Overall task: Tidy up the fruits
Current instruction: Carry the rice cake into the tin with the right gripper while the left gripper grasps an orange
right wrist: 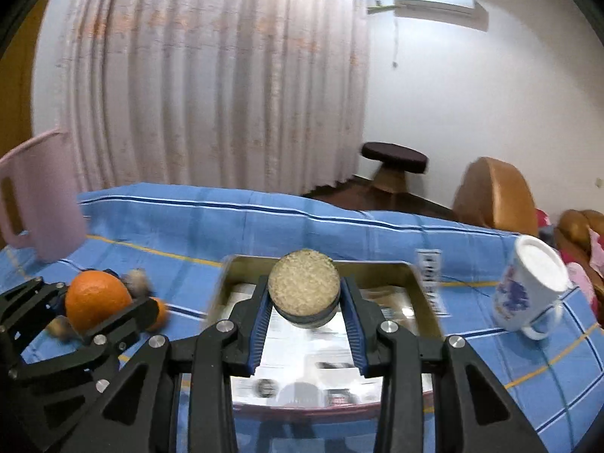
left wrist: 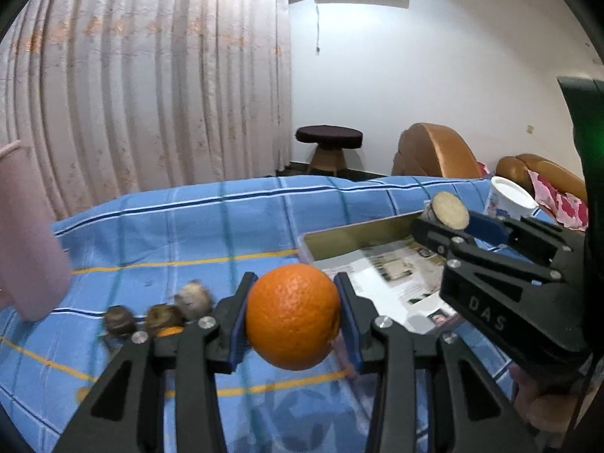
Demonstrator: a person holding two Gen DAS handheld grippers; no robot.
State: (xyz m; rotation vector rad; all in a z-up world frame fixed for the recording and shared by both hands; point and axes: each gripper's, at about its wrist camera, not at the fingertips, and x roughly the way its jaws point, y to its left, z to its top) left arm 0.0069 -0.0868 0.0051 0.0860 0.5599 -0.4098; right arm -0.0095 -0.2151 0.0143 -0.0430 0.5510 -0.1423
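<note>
In my left gripper point(left wrist: 292, 317) I hold an orange point(left wrist: 292, 315), the two blue pads closed on its sides and the fruit lifted above the blue checked cloth point(left wrist: 188, 234). My right gripper point(right wrist: 304, 302) is closed on a round brownish fruit point(right wrist: 304, 287), maybe a kiwi, and it hangs over the shallow tray point(right wrist: 426, 275) that is lined with printed paper. The tray is to the right of the orange, near the far right part of the table.

On the cloth, to the left of my left gripper, lie three small brown fruits point(left wrist: 158, 313) close together, and a piece of another orange fruit point(left wrist: 170, 331) shows behind my finger. A pink pitcher point(right wrist: 37, 204) stands at the far left and a white mug point(right wrist: 528, 287) at the right, beside the tray.

I think the risks are these. The orange is round and smooth, and the pads touch it only on two small places, so a fast swing toward the tray could make it slip out and roll off the table. Both grippers are near each other, so if I bring both to the tray together, they may knock. The mug stands near the tray edge and my right gripper could push it over.
</note>
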